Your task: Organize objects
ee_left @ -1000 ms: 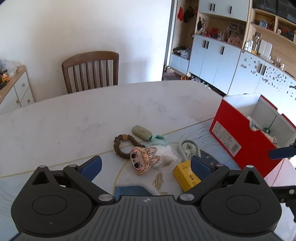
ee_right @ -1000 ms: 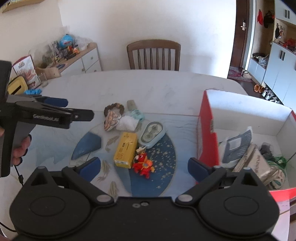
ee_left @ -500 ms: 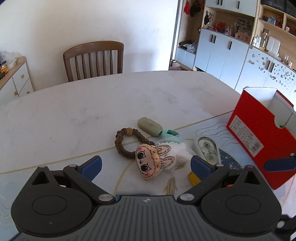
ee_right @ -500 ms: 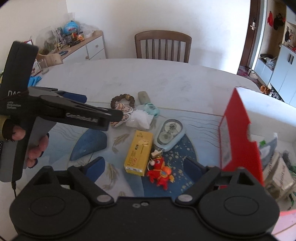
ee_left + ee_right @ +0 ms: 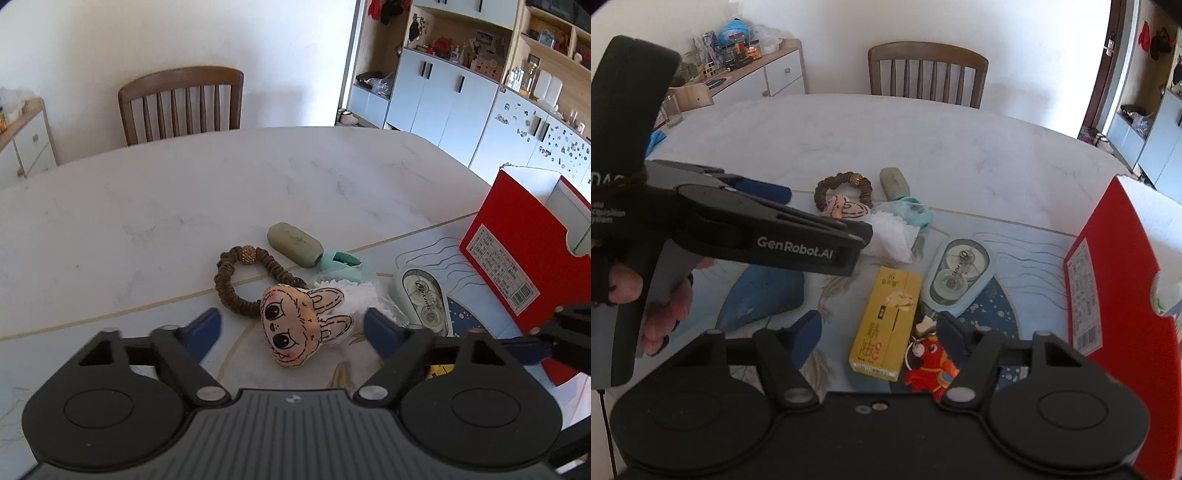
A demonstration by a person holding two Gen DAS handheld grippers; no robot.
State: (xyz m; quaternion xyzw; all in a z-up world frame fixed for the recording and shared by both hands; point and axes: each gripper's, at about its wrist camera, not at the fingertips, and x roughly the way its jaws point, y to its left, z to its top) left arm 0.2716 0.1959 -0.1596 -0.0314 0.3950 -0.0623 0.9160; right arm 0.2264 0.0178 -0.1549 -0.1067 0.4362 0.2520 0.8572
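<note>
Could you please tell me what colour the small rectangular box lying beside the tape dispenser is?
The box is yellow with dark print, clearest in the right wrist view.

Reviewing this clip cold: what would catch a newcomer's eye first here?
Probably the plush bunny face, lying on the table right between the open left gripper fingers, half over a brown scrunchie. Next, the tall red box at the right edge. In the right wrist view, a yellow carton and a red toy figure lie just ahead of the open right gripper.

Both wrist views low, sharing table (image 5: pixel 155 206)
</note>
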